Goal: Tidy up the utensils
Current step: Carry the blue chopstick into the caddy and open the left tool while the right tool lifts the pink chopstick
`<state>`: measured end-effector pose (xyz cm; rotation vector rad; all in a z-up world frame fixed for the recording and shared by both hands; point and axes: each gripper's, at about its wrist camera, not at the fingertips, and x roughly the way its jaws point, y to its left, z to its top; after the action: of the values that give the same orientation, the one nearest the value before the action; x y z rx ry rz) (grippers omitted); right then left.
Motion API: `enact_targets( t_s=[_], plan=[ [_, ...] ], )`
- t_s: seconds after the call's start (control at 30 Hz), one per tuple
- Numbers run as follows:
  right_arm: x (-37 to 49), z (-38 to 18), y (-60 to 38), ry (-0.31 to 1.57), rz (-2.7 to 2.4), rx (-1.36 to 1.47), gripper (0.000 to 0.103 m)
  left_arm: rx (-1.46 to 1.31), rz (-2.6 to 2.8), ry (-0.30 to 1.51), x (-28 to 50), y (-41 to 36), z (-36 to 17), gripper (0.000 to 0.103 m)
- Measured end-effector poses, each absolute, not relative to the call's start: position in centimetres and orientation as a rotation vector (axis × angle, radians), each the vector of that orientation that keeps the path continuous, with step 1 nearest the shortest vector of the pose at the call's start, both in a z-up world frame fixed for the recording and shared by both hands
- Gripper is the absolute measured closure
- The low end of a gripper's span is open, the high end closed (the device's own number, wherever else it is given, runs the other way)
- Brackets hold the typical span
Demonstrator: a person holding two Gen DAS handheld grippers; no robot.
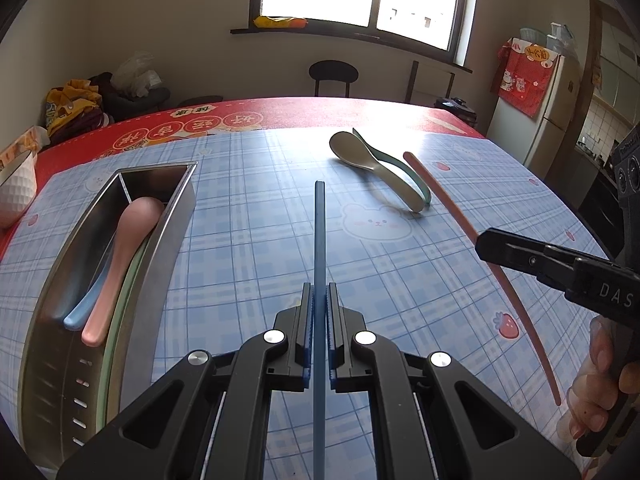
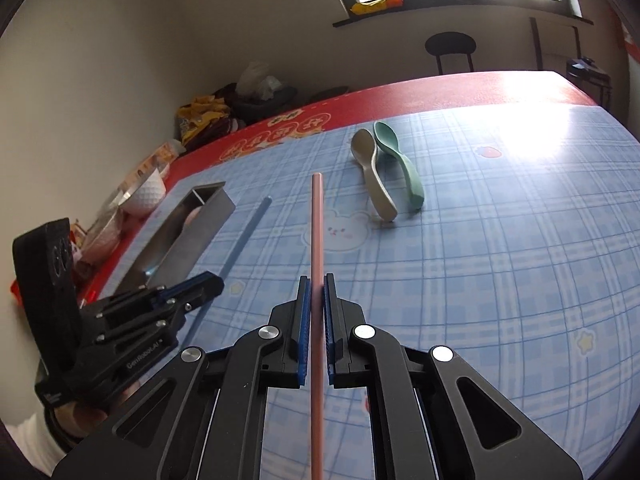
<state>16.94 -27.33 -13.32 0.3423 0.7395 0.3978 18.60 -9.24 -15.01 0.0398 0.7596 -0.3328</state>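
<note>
My left gripper [image 1: 319, 292] is shut on a blue chopstick [image 1: 319, 232] that runs forward between its jaws; it also shows in the right wrist view [image 2: 248, 236]. My right gripper [image 2: 317, 282] is shut on a pink chopstick [image 2: 317, 224], also seen in the left wrist view [image 1: 448, 196]. A steel utensil box [image 1: 168, 232] on the left holds a pink spoon [image 1: 128, 248] and a blue spoon [image 1: 90, 300]. A beige spoon [image 1: 368, 160] and a green spoon [image 1: 416, 184] lie together on the far mat.
A blue plaid mat [image 1: 248, 248] covers a red table [image 1: 280, 112]. A white bowl [image 1: 16, 196] stands at the left edge. A stool [image 1: 333, 76], a fridge [image 1: 552, 116] and bags [image 1: 76, 108] stand beyond the table.
</note>
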Motion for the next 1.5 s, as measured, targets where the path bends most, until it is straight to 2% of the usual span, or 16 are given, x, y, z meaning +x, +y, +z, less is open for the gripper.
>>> enact_targets(
  t_s=[0.17, 0.57, 0.8, 1.0, 1.5],
  plan=[
    [17.8, -13.3, -26.3, 0.652, 0.374, 0.411, 0.097, 0.035, -0.344, 0.761, 18.5, -9.1, -14.9, 0.097],
    [18.3, -14.6, -27.8, 0.627, 0.449, 0.555, 0.097, -0.017, -0.386, 0.763, 16.8, -7.2, -12.1, 0.097],
    [18.0, -14.5, -28.0, 0.612, 0.463, 0.563, 0.097, -0.089, -0.358, 0.798, 18.8, -1.6, -9.1, 0.097],
    [17.8, -14.6, -28.3, 0.615, 0.472, 0.572, 0.097, -0.118, -0.253, 0.888, 22.0, 2.5, -10.1, 0.097],
    [17.7, -14.6, -28.4, 0.617, 0.472, 0.587, 0.097, -0.028, -0.224, 0.994, 23.7, 1.9, -12.9, 0.097]
  ],
)
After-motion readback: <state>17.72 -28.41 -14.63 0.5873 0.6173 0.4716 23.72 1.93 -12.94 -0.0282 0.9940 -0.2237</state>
